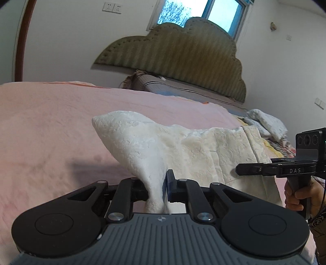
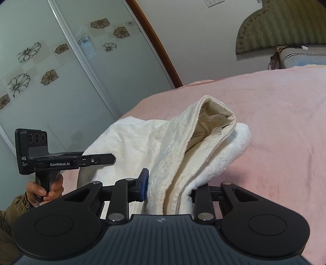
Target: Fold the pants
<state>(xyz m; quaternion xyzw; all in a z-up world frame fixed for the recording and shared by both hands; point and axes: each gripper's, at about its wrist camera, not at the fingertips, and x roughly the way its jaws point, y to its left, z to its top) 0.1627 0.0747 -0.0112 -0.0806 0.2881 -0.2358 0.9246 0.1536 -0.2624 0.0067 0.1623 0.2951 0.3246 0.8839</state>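
— While both views are steady, tell me what each hand-held gripper has.

— I see my left hand-held gripper [image 1: 156,189] pinching a narrow bunch of the pants [image 1: 183,150], its pads pressed onto the white cloth. My right hand-held gripper [image 2: 169,187] is clamped on a thicker roll of the same pants [image 2: 183,146], several layers squeezed between the pads.

— Where do the pants sit?

— I have them lifted off the pink bed [image 1: 51,132], hanging between the two grippers. From the left wrist, one corner stands up in a peak and the rest drapes toward the right hand-held gripper [image 1: 240,169], which enters from the right edge with a hand [image 1: 299,195] on its handle.

— Any container in play?

— I can point to none. The nearest thing to one is the waistband: from the right wrist it gapes open like a pocket mouth, a cream lining and a label inside.

— And around it?

— From the right wrist I see the left hand-held gripper [image 2: 110,159] beside the cloth, a hand [image 2: 44,189] gripping it, with a flowered wardrobe door [image 2: 51,61] behind. A padded headboard [image 1: 183,55] leans on the wall under a window [image 1: 203,14].
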